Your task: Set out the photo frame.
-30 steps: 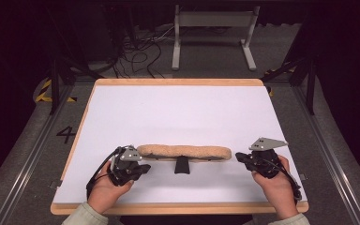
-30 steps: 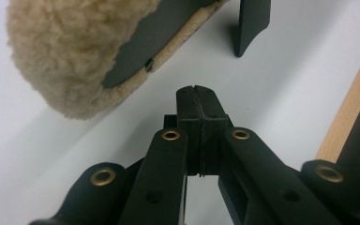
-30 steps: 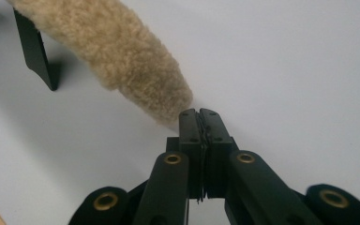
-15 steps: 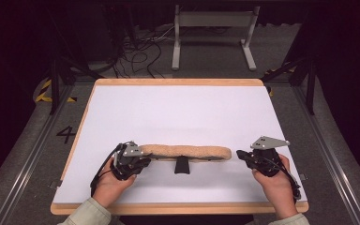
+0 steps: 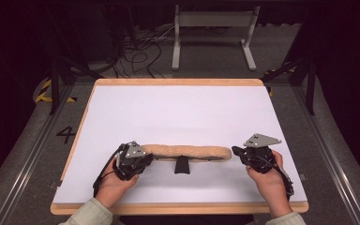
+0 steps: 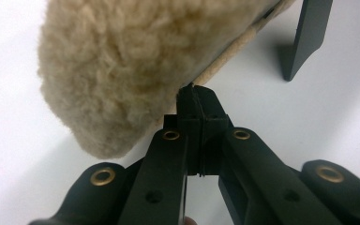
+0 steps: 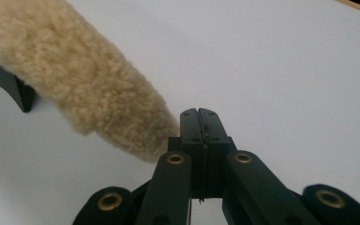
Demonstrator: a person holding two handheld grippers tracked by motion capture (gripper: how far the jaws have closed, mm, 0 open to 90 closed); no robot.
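Both grippers, left [image 5: 146, 159] and right [image 5: 236, 151], are clenched empty at the fleece pad's [image 5: 187, 152] ends.

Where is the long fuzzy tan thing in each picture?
High view: the fuzzy tan pad lies crosswise near the table's front edge, between the two grippers.
Left gripper view: its rounded end fills the upper left, just above the shut jaws.
Right gripper view: it runs from the upper left down to the shut jaws.
Shared landmark: the black handle under the pad.
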